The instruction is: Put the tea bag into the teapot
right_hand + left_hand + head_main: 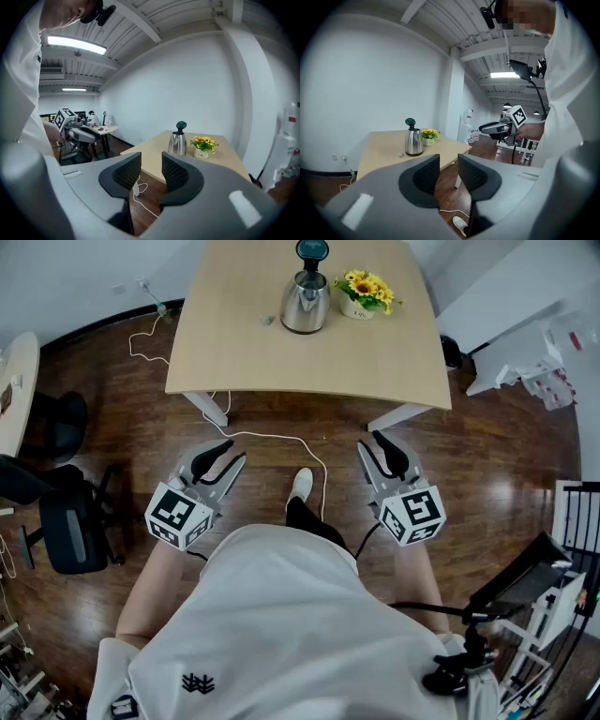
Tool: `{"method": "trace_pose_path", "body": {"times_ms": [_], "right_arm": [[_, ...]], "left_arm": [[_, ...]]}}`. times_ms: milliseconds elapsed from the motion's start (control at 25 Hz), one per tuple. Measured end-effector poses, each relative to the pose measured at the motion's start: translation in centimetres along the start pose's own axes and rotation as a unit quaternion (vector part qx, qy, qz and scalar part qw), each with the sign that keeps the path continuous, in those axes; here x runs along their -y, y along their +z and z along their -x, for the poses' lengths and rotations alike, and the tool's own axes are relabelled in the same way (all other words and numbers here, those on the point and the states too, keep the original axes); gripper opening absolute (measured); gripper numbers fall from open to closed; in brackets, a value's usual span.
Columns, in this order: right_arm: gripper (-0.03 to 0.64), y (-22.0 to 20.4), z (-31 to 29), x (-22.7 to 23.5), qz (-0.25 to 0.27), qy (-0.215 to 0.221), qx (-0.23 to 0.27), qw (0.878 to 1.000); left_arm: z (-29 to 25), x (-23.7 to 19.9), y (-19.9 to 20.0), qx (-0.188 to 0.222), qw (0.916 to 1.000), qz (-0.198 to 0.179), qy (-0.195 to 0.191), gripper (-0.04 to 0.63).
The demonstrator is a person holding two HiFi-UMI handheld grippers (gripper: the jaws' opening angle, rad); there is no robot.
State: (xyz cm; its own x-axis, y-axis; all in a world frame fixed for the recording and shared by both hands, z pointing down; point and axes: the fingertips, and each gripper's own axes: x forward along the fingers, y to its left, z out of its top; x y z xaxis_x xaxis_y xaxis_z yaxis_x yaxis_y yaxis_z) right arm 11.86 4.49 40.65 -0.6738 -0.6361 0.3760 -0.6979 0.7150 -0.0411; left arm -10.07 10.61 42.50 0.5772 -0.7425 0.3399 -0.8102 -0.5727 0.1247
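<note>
Both hand-held grippers hang low in front of the person, well short of the tabletop [281, 362] and level with each other. On the left hand-held gripper [232, 452] the jaws stand a little apart with nothing between them; through the gap its own view [448, 164] shows only wooden floor [445, 197] and a white cable [450, 213]. The right hand-held gripper [370, 442] is the same, its jaws parted and empty [151, 159], aimed at the near edge of the tabletop.

Ahead of both, at the far side of the tabletop, stands the metal teapot [306, 298] with a dark green lid knob, upright and roughly midway between the two lines of the jaws. Just left of it, as seen from the left hand-held gripper, lies a small grey item [267, 321], too small to identify. On the other side, close beside the teapot, sits a white pot of yellow flowers [361, 294].

Between the two hand-held grippers, down on the floor, a white shoe [300, 484] pokes forward. Off to the outer side of the left one is a black office chair [66, 521].
</note>
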Motion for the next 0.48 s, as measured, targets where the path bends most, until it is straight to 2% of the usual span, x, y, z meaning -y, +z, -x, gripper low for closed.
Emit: {"method": "trace_pose_path", "body": {"times_ms": [240, 480], "right_arm": [[0.133, 2.0, -4.8, 11.1, 0.028, 0.016, -0.006, 0.999], [0.133, 1.7, -8.2, 16.5, 0.004, 0.013, -0.015, 1.000]], "left_arm": [[-12.3, -5.7, 4.3, -0.005, 0.9996, -0.017, 0.023, 0.097], [-19.8, -12.1, 3.8, -0.053, 0.9975, -0.011, 0.047, 0.097]]}}
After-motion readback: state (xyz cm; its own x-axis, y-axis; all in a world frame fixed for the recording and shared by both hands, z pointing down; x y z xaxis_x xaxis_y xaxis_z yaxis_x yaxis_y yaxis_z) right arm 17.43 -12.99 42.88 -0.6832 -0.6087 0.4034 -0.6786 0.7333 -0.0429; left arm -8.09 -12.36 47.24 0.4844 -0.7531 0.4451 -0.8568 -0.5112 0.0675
